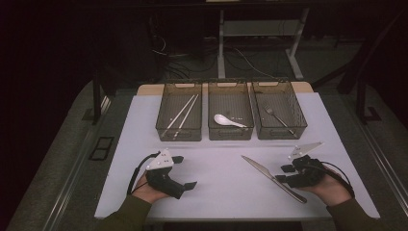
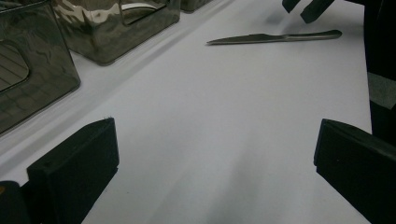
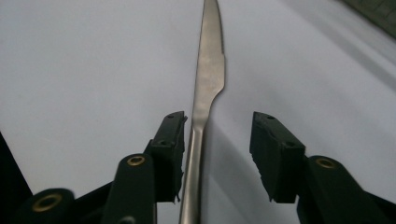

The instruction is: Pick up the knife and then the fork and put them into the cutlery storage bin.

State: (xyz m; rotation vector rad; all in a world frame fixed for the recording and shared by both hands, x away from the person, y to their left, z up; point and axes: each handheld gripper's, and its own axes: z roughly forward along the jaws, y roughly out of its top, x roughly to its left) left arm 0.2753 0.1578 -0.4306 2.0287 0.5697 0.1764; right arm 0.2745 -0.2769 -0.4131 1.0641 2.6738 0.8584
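Observation:
A steel table knife [image 1: 272, 177] lies on the white table top [image 1: 216, 187] at the right, blade pointing toward the far left. My right gripper [image 1: 284, 173] is open and low over its handle. In the right gripper view the knife [image 3: 208, 79] runs up between the jaws of the right gripper [image 3: 218, 120], close to the left jaw; neither jaw clamps it. My left gripper [image 1: 184, 172] rests open at the front left with nothing between its jaws. The left gripper view shows the left gripper [image 2: 215, 128] over bare table, the knife [image 2: 275, 37] farther off, and the right gripper [image 2: 308, 7] beyond it.
Three dark clear bins stand in a row at the back. The left bin [image 1: 179, 131] holds chopsticks [image 1: 183, 113], the middle bin [image 1: 230, 132] a white spoon [image 1: 228, 120], and the right bin [image 1: 281, 132] a fork [image 1: 279, 119]. The table's front edge runs near both hands.

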